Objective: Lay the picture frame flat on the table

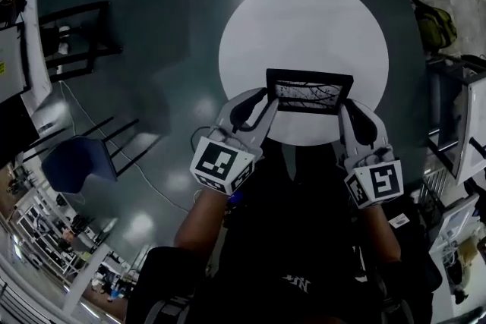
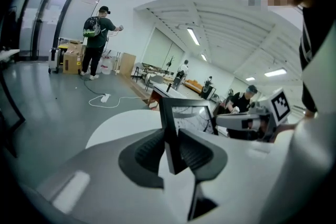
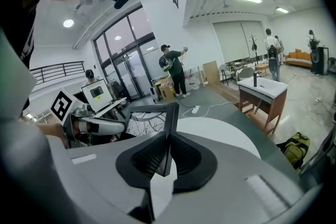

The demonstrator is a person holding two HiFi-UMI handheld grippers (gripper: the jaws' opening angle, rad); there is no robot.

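Note:
A black picture frame [image 1: 308, 92] with a line drawing hangs above the near edge of the round white table [image 1: 304, 26], held by both side edges. My left gripper [image 1: 263, 104] is shut on the frame's left edge [image 2: 172, 134]. My right gripper [image 1: 346, 111] is shut on its right edge [image 3: 169, 136]. In the left gripper view the frame stands nearly upright, picture side toward the right gripper [image 2: 252, 120]. The right gripper view shows the drawing [image 3: 147, 120] and the left gripper [image 3: 97, 124] beyond it.
A blue chair [image 1: 76, 159] and a black rack [image 1: 76, 38] stand on the dark floor at the left. A green bag [image 1: 434, 25] lies at the right beside metal furniture [image 1: 456, 117]. People stand far off [image 2: 97, 39]; a small white desk [image 3: 262, 89] is to the right.

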